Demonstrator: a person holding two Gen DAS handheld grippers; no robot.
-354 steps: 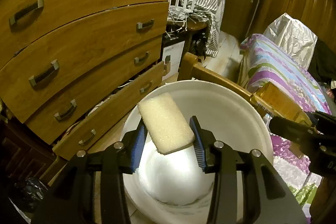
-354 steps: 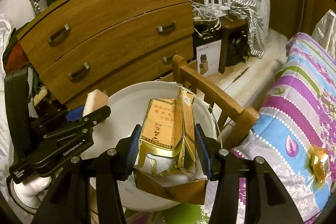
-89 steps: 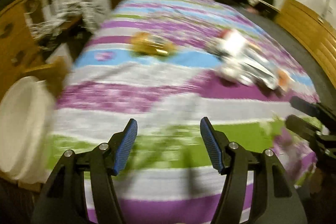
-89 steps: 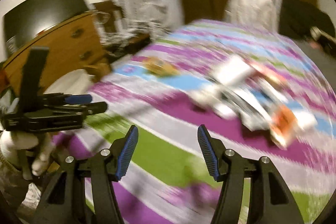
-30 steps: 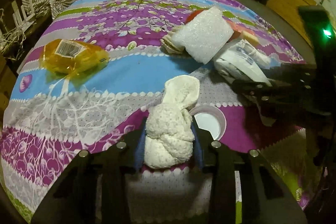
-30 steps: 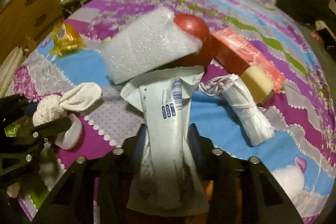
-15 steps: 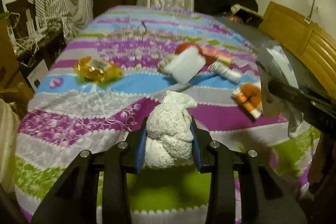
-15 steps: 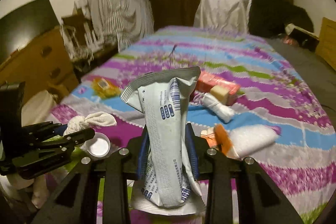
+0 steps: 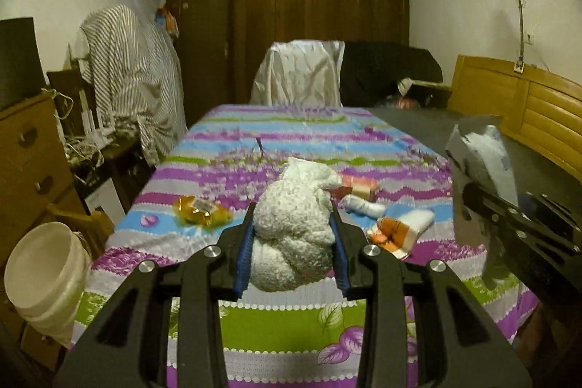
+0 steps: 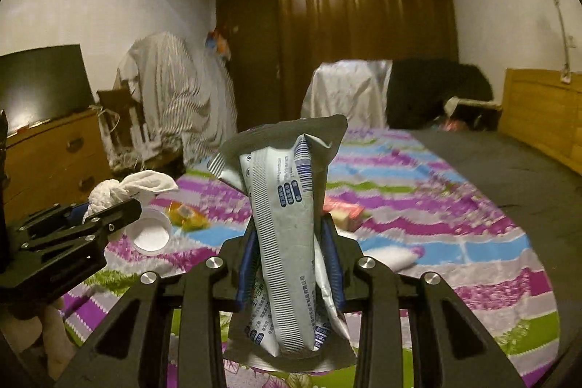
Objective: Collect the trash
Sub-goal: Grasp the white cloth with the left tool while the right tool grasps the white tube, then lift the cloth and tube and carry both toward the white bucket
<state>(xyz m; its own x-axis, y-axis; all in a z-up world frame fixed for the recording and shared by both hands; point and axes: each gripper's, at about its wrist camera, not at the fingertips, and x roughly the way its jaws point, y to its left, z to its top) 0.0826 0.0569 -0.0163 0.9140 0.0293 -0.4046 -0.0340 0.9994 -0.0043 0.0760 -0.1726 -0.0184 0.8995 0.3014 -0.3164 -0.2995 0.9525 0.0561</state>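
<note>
I count two hand-held grippers: left (image 9: 293,240), right (image 10: 289,264). One knotted rag (image 9: 294,228), one grey pouch (image 10: 287,231), one cup (image 10: 152,231). On the bed (image 9: 283,326): one yellow wrapper (image 9: 200,210), one orange-white pack (image 9: 393,232). One bucket (image 9: 43,275) near left.

Left gripper (image 9: 293,244): matte black frame, two angular arms branching into a Y, each with triangular cut-outs. Fingers (image 9: 243,251) were lined with blue ribbed pads. Four round silver screw heads sat across the frame, two per side.

Right gripper (image 10: 289,260): same build, black with blue pads and four silver screws. Seen side-on from the left wrist camera, it showed as stacked flat black plates with small screws.

A pale glove or sleeve showed beneath the left gripper.
</note>
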